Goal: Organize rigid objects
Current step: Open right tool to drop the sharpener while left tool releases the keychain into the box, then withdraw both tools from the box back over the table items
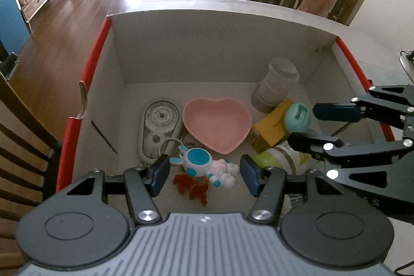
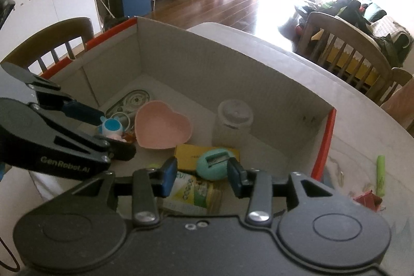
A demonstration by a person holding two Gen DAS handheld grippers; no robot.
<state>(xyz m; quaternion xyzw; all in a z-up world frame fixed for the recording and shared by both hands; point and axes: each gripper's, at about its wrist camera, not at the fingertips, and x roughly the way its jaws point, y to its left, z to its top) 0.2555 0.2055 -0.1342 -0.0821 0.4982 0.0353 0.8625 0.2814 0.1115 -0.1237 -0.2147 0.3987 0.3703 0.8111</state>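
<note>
1. The cardboard box (image 1: 181,48) is pale grey inside, red-edged.
2. The heart-shaped bowl (image 1: 217,124) is pink.
3. At its 7 o'clock, the astronaut toy (image 1: 207,164) is white with blue.
4. At 3 o'clock, the egg-shaped sharpener (image 1: 297,117) is mint, on a yellow carton (image 1: 269,128).

Pink heart dish (image 1: 217,124), astronaut toy (image 1: 207,167), mint egg-shaped sharpener (image 2: 213,167) inside cardboard box (image 1: 181,48).

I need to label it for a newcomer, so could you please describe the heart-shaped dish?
Look inside the red-edged cardboard box. On its floor, about mid-box, sits the pink bowl, between a grey gear case and a yellow carton. Nothing else there is heart-shaped.
</note>
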